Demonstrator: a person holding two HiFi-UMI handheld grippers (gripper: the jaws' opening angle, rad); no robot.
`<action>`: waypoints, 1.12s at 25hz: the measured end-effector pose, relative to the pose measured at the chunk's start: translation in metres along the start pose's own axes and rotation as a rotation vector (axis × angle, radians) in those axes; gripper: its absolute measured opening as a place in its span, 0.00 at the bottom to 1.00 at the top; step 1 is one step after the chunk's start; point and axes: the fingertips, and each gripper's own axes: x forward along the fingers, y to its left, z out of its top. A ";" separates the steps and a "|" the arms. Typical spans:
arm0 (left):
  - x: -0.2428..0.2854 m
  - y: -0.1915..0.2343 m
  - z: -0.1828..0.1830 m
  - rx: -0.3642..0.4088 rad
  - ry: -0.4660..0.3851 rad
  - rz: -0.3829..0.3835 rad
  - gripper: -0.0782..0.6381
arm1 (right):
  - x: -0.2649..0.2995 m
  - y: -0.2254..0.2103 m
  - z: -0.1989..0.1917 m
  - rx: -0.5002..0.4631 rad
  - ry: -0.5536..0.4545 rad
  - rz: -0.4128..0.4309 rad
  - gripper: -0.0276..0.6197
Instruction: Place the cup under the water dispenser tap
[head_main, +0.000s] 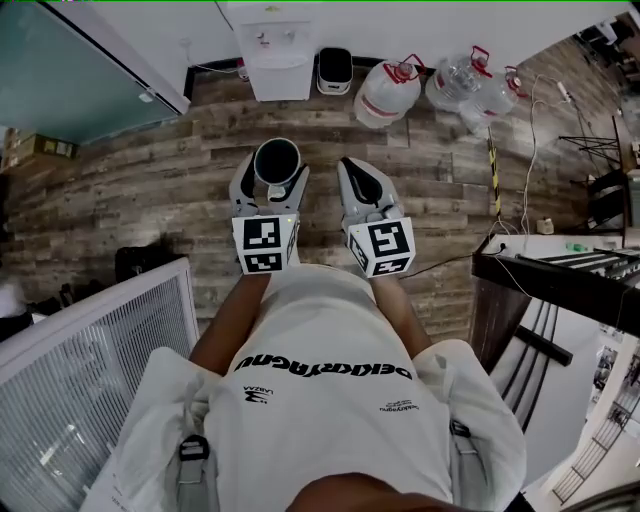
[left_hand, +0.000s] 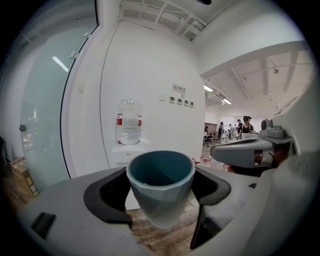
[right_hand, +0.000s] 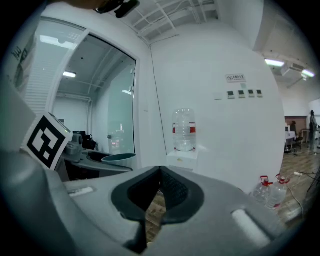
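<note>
Plainly, the danger lies in the approach. The left tongs (head_main: 272, 172) clamp the teal cup (left_hand: 161, 185) upright by its sides, rim above the jaws. The right tongs (head_main: 352, 170), just beside them, are closed on nothing. The water dispenser (left_hand: 129, 150) stands well ahead of both tongs, against the wall. Because the cup tapers downward, a slackened squeeze or a jolt could let it slip out below the jaws. Brought in too high or off-centre, its rim could knock the tap.
</note>
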 end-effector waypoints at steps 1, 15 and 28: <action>0.016 0.011 0.004 0.004 -0.002 -0.001 0.62 | 0.017 -0.006 0.004 -0.003 0.001 -0.003 0.04; 0.176 0.129 0.074 0.029 0.031 -0.067 0.62 | 0.204 -0.063 0.073 0.013 0.014 -0.088 0.04; 0.250 0.180 0.069 0.027 0.107 -0.125 0.62 | 0.294 -0.083 0.064 0.049 0.095 -0.120 0.04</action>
